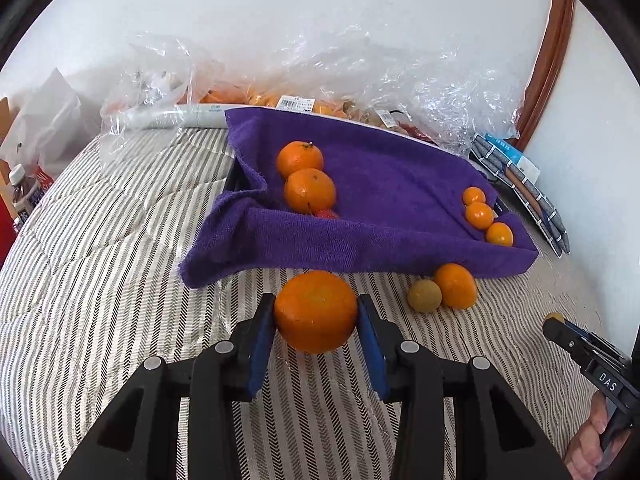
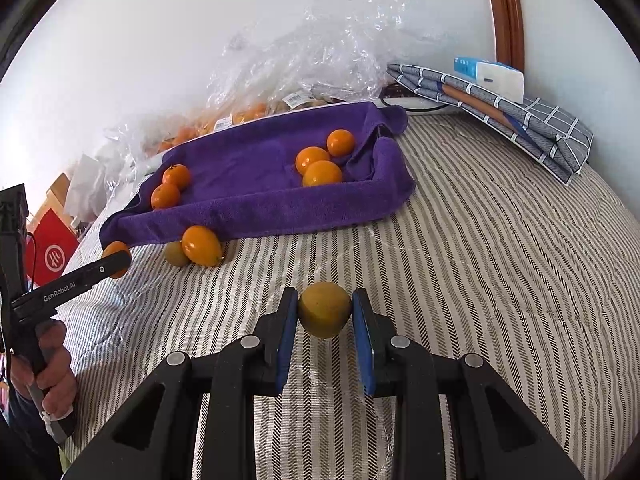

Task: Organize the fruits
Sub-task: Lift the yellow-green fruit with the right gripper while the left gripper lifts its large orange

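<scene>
Two fruits are clamped: your left gripper [image 1: 316, 316] holds a large orange [image 1: 316, 312]. Your right gripper [image 2: 325, 312] pinches a yellow-green fruit [image 2: 325, 310], possibly unripe citrus.

Left gripper [image 1: 316, 334]: black moulded frame, blue pads [image 1: 259, 354], round silver screws [image 1: 224, 347]; "GenRobot.AI" printed white along its side. Right gripper [image 2: 325, 322]: same build, white "DAS" marking; thin black cable [image 2: 31, 258] beside the left handle.

Bright, even daylight, soft shadows, sharp focus, strong fisheye bending and dark corners.
</scene>
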{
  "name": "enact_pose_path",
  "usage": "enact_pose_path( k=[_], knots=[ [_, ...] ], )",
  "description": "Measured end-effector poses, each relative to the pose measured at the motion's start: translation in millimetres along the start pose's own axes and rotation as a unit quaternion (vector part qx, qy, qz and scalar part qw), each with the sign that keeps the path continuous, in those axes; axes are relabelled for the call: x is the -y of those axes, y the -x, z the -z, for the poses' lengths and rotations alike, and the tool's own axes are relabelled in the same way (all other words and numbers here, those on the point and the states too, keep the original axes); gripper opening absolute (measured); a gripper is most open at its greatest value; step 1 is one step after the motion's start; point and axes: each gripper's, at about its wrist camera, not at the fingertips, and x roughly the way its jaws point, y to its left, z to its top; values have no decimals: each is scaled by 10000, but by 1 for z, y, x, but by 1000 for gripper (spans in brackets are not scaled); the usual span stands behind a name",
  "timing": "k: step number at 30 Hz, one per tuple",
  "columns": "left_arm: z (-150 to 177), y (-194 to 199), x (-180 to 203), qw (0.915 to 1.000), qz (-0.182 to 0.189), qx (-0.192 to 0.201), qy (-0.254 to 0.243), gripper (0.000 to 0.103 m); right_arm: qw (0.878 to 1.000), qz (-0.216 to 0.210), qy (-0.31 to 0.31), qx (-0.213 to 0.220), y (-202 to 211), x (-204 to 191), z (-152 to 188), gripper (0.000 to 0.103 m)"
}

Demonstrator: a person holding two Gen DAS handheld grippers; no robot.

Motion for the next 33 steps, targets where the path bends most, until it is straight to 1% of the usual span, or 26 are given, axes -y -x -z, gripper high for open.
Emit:
enact_pose_path(
  k=[5, 10, 18, 26, 33],
  knots=[
    [0, 4, 1, 9999, -44, 127, -6, 38, 10000, -56, 29, -28, 0, -2, 0, 27],
    [0, 6, 3, 9998, 18, 178, -82, 38, 9999, -74, 93, -48, -1, -4, 0, 27],
    [1, 15, 12, 9987, 40, 414, -296, 38, 9987, -213, 466, 87, 5, -17, 3, 27],
    [2, 20, 8, 9984, 85, 516, -210, 38, 9983, -299, 451, 211, 11, -15, 4, 27],
    [2, 19, 2, 9987, 239, 442, -73, 38, 9984, -422, 360, 76, 12, -11, 3, 27]
  ],
)
